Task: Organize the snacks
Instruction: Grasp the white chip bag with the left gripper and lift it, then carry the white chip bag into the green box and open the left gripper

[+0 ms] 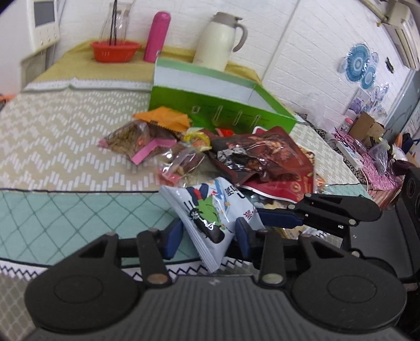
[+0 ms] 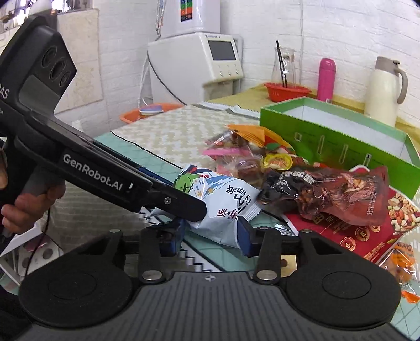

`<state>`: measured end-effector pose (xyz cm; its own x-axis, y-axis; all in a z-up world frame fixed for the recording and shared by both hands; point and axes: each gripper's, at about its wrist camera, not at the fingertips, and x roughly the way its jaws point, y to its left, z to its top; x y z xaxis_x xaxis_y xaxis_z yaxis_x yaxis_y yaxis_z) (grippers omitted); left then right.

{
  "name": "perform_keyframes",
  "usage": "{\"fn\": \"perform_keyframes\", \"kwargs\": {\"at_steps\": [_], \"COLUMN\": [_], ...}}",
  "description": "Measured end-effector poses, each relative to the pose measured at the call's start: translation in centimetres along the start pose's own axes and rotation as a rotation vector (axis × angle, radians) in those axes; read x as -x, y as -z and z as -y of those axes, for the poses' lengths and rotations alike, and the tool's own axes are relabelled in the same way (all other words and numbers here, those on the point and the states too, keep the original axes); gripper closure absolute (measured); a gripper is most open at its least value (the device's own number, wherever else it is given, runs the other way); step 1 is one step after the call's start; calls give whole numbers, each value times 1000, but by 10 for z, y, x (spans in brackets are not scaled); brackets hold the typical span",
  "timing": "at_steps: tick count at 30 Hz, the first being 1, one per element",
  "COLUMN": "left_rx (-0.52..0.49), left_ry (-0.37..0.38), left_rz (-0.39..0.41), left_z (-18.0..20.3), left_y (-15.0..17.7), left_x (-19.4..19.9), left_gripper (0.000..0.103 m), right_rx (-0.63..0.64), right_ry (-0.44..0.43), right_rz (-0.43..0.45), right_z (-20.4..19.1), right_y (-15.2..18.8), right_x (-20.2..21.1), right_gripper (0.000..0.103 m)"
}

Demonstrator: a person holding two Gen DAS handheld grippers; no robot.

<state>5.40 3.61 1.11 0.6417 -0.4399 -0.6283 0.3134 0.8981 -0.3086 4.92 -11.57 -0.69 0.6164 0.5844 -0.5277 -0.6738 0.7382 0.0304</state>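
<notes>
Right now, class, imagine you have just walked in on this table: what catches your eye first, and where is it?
First, the white snack packet at the near table edge, sitting between the fingers of both the left claw and the right claw. Behind it sprawls a heap of snacks topped by a dark red bag. Further back stands the open green box, its visible inside bare.

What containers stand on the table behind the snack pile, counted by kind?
Green box: 1
Red basket: 1
Pink flask: 1
Cream jug: 1
Glass pitcher: 1
Total: 5
</notes>
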Motion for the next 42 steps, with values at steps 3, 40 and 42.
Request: {"fn": "perform_keyframes", "kwargs": {"at_steps": [3, 40, 42], "left_rx": [-22, -24, -26], "left_ry": [13, 156, 124], "left_rz": [50, -7, 0], "left_z": [7, -14, -16], "left_y": [-5, -202, -201], "left_x": [19, -185, -186], "left_gripper": [65, 54, 29], "right_rx": [7, -176, -161], "right_ry": [3, 227, 229], "right_rz": [46, 42, 33], "right_z": [-6, 198, 199], "right_y": [-7, -88, -87], "right_x": [14, -69, -72], "right_gripper": [31, 30, 28]}}
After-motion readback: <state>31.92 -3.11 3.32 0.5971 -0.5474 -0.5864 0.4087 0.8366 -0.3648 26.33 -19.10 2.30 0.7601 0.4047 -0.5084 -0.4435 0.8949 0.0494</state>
